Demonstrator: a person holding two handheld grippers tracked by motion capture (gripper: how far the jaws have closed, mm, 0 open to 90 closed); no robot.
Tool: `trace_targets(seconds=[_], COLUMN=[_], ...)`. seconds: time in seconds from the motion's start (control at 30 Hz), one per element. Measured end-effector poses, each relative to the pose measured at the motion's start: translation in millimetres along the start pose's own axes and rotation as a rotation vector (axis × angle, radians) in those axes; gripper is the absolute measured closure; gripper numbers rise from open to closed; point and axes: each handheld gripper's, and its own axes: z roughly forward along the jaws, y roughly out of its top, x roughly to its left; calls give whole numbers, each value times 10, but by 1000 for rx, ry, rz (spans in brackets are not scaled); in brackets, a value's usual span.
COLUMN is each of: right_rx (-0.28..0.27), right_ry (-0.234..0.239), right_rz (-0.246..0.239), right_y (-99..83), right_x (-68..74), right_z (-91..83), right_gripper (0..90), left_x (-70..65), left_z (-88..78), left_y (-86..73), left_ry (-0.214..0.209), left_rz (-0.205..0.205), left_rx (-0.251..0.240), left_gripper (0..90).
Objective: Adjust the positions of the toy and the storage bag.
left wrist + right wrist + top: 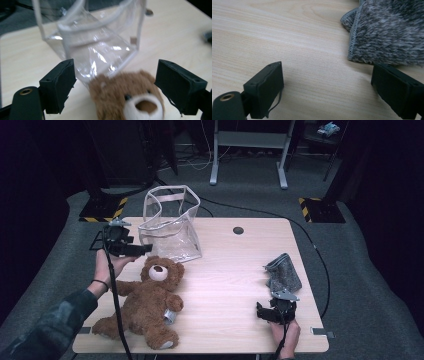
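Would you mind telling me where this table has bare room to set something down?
The widest free patch lies mid-table, between the brown plush teddy bear and the grey fuzzy fabric piece, running from the near edge back to the small round table hole. The left side is crowded: the bear lies just in front of the clear plastic tote bag.

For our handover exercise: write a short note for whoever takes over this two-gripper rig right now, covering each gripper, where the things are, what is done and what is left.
Left gripper: open, holding nothing, above the table between bear and bag.
Right gripper: open, empty, low over the table near its front right edge.
Teddy bear: on its back at front left, head towards the bag.
Clear bag: upright behind the bear's head, nothing visible inside.
Grey fleece cloth: at the right, just beyond the right gripper.
Done: nothing packed.
Left: probably bear and cloth into the bag.
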Motion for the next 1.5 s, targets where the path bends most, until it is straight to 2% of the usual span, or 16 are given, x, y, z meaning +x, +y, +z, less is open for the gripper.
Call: trace_targets(seconds=[0.07, 0.17, 0.2, 0.43, 0.5, 0.57, 0.63, 0.73, 0.8, 0.83, 0.9, 1.0, 1.07, 1.17, 1.2, 1.5], right_rx=[0, -1, 0, 1, 1, 1, -1, 1, -1, -1, -1, -1, -2, -2, -2, 0], right_ry=[0, 1, 0, 2, 2, 2, 3, 3, 4, 3, 4, 3, 2, 3, 2, 0], right_rz=[2, 1, 1, 4, 3, 6, -1, 2, -1, -1, -3, -3, -1, 0, 0, 2], right_y=[0, 0, 0, 1, 0, 1, 0, 0, 0, 0, 0, 0, 0, 0, 0, 0], right_x=[0, -1, 0, -1, -2, -1, -3, -3, -2, -1, -2, -1, 1, 3, 3, 7], right_z=[1, 1, 1, 2, 1, 2, 2, 1, 2, 1, 2, 1, 1, 1, 1, -3], right_gripper=[99, 99, 99, 100, 101, 101, 101, 101, 101, 101, 101, 102, 102, 102, 103, 103], left_x=[41, 100, 120, 239, 278, 314, 362, 428, 438, 440, 426, 378, 359, 355, 348, 272], left_z=[35, 114, 140, 366, 426, 491, 544, 627, 694, 725, 788, 870, 916, 974, 988, 1094], left_y=[116, 247, 276, 421, 448, 476, 489, 501, 500, 496, 493, 500, 508, 533, 542, 625], left_ry=[35, 60, 71, 113, 134, 164, 145, 118, 121, 116, 101, 109, 104, 103, 101, 86], left_rz=[16, -6, 8, 0, -13, -25, -40, -78, -91, -98, -100, -84, -90, -93, -112, -115], left_rx=[-8, -19, -19, 18, 19, 33, 43, 50, 73, 74, 88, 96, 89, 87, 82, 74], left_gripper=[158, 158, 158, 160, 185, 260, 278, 364, 489, 501, 636, 734, 781, 818, 823, 843])
